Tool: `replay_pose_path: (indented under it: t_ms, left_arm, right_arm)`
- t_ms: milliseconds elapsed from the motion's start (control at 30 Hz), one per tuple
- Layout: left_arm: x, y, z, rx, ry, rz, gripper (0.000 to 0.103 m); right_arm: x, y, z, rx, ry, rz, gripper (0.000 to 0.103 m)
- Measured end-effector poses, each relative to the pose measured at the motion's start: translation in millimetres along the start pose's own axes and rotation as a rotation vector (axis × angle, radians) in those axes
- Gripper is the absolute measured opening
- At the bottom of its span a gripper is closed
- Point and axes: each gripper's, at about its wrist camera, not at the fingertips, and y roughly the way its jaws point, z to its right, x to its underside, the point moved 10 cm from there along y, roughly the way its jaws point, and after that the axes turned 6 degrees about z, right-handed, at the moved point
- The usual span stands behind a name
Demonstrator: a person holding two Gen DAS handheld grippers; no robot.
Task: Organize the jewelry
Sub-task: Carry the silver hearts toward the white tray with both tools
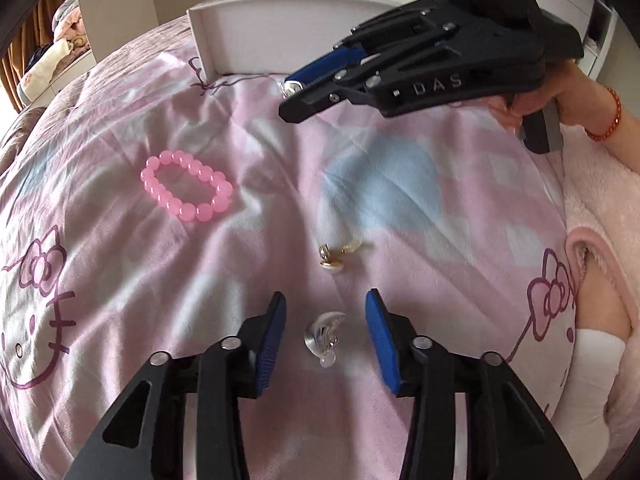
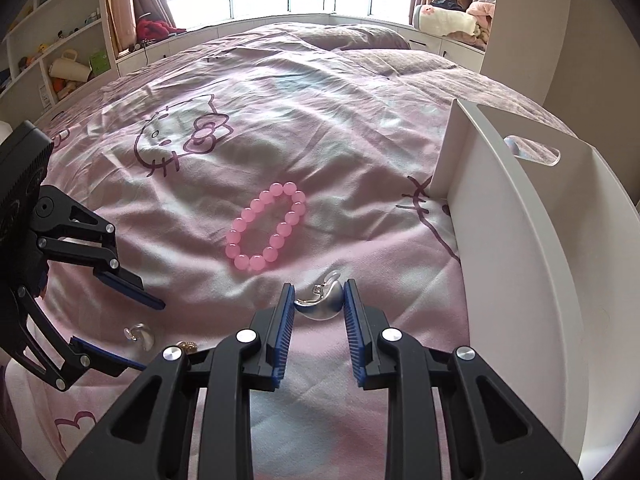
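- Right hand-held gripper [image 2: 319, 300] clamped on silver earring [image 2: 320, 304], just beside white tray [image 2: 516, 280].
- Left hand-held gripper [image 1: 326, 310] spread apart over second silver earring [image 1: 324, 334] on bed [image 1: 260, 128].
- Pink bead bracelet [image 1: 187, 185], gold earrings [image 1: 334, 256] lying nearby.
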Motion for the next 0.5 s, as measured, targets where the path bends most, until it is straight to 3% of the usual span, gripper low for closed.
replay_pose_path:
  t_ms: [33, 333, 500]
  left_arm:
    - [3.5, 2.3, 1.5, 0.001, 0.015, -0.013, 0.023]
    - [-0.7, -6.5, 1.4, 0.019, 0.002, 0.018, 0.021]
    - [-24.0, -19.9, -11.4, 0.002, -0.019, 0.075, 0.021]
  right_arm:
    - [0.7, 0.9, -1.0, -0.002, -0.002, -0.004, 0.025]
    - [-0.3, -0.3, -5.8, -0.011, -0.015, 0.002, 0.025]
    - [-5.7, -7.4, -3.6, -0.008, -0.004, 0.027, 0.025]
